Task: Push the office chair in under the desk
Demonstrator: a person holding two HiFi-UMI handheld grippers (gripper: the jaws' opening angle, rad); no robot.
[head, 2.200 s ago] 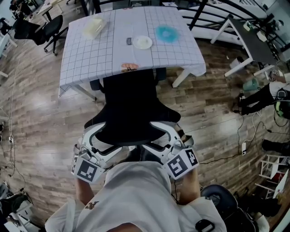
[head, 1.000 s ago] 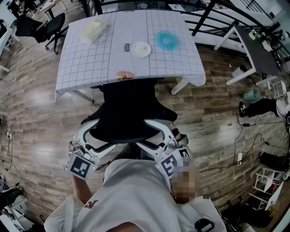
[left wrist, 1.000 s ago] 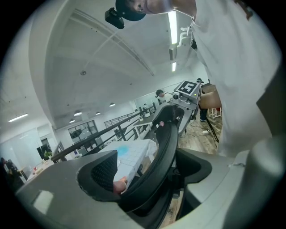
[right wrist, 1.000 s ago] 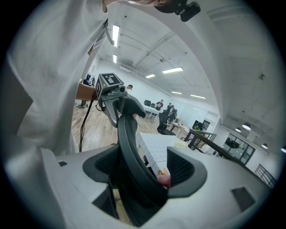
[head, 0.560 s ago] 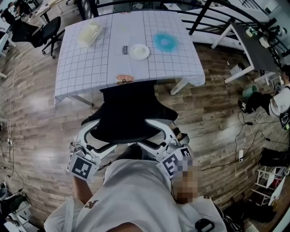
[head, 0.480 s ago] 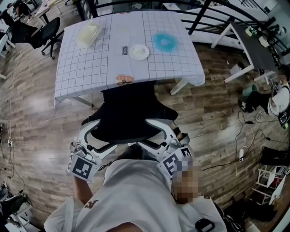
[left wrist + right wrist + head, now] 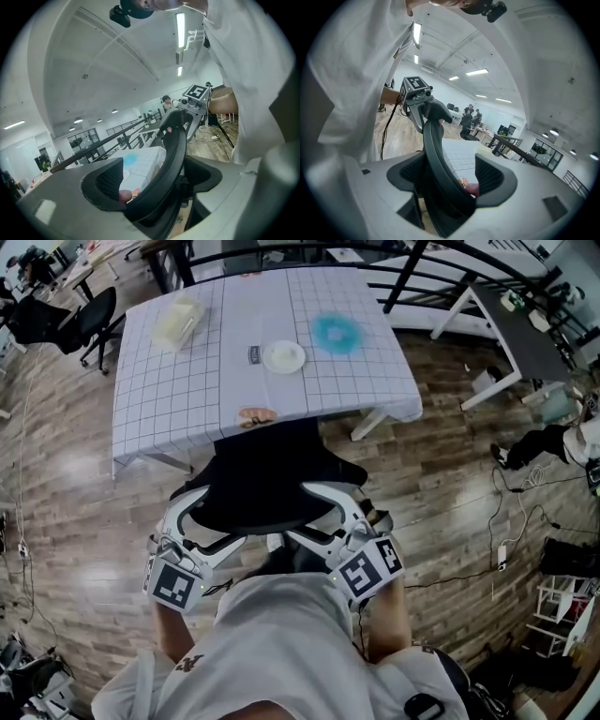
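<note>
Head view, looking steeply down: the office chair (image 7: 262,479), black, stands at the near edge of the desk (image 7: 187,390), its front passing beneath the hanging hem of the checked cloth (image 7: 366,381), its backrest out over the wooden floor (image 7: 75,502) on the person's side. The left gripper (image 7: 202,521) and right gripper (image 7: 342,521) meet the curved top rim of the backrest at its two ends, each carrying a marker cube (image 7: 176,583) close to the person's white shirt (image 7: 281,643). On the cloth lie a white plate (image 7: 283,356), a blue round patch (image 7: 336,332) just beside it and a pale box (image 7: 176,322) toward the far left corner; a small pinkish item sits at the near edge, too small to identify. A second black chair (image 7: 89,320) stands well apart at upper left.

Left gripper view: the jaws of the left gripper (image 7: 158,178) stand spread, straddling the office chair (image 7: 171,159) rim; the rim lies near the right-hand jaw, and the cloth shows through the gap on the other side.

Right gripper view: the jaws of the right gripper (image 7: 451,178) are likewise spread about the office chair (image 7: 436,159) rim, which lies against the left-hand jaw, with an open gap toward the other
</note>
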